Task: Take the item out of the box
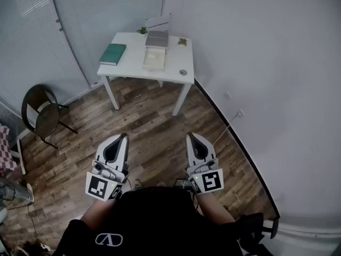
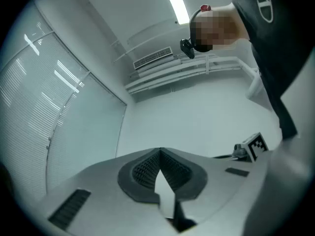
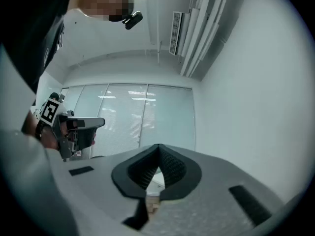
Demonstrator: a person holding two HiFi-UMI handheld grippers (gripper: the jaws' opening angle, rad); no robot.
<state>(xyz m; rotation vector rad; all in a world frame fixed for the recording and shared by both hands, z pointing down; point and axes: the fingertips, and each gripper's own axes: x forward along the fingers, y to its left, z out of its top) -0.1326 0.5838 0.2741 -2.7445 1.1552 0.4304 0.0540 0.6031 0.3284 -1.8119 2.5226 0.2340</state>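
Task not yet under way. The person stands on the wood floor, well apart from the white table (image 1: 129,46) in the room corner.

- Left gripper (image 1: 123,137): jaws together, ribbed pads meeting at the tip, nothing between them. Held low in front of the body.
- Right gripper (image 1: 191,137): likewise closed and empty, level with the left one.
- Box (image 1: 153,59): pale, open, on the far half of the table to the right of a green book (image 1: 113,54). A white lid (image 1: 158,21) stands upright behind it, and a grey slab (image 1: 157,38) lies between lid and pale tray. Too small here to say whether the slab is the item or part of the box, and the tray's contents are not readable.
- Also present: a round chair (image 1: 40,111) at the left wall.

Handling, judged only. The box looks like thin card, so it is probably light and liable to slide or lift with the item. I expect one claw to steady a box wall while the other opens and pinches the item by an exposed edge or its short sides. A flat, smooth-faced item would be slippery, so grip across its thickness and lift straight up.
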